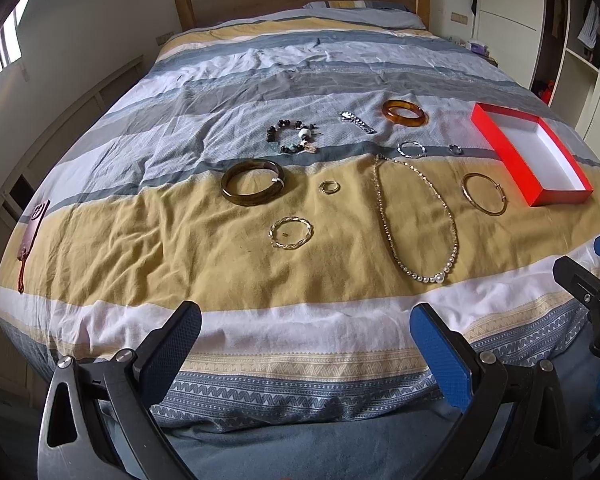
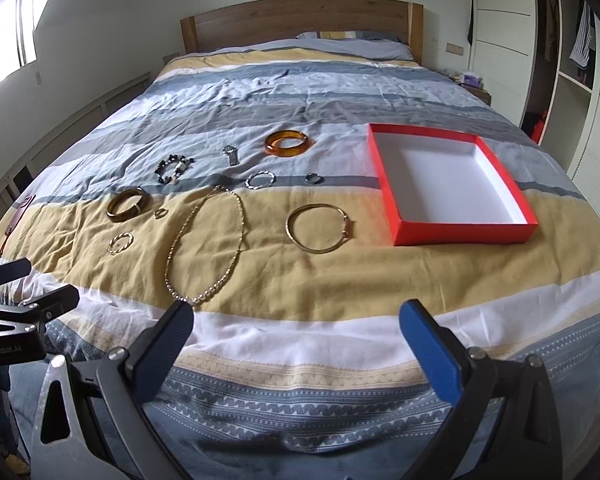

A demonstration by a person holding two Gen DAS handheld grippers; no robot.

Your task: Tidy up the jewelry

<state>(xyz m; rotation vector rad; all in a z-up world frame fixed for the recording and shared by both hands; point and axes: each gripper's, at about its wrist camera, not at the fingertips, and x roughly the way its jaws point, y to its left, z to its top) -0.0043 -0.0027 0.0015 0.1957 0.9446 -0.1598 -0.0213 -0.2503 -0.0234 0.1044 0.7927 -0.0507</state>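
Both claws gape empty at the bed's foot edge: left gripper point(image 1: 306, 334) short of the pearl necklace point(image 1: 416, 216); right gripper point(image 2: 296, 334) facing bare quilt point(image 2: 340, 272) before the red box point(image 2: 460, 236).

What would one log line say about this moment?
left gripper: open | right gripper: open | red box: empty | jewelry: on bed

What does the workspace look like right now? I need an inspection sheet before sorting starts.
Surface: striped duvet on a bed, wrinkled.
Job's things: red box empty; pearl necklace, gold bangle, amber bangle, dark bangle, bead bracelet, small rings all loose on the duvet.
Clutter: phone case at the bed's left edge.
Grippers: left gripper and right gripper open, holding nothing.
Cables: nothing seen.
Surroundings: wooden headboard, wardrobe.
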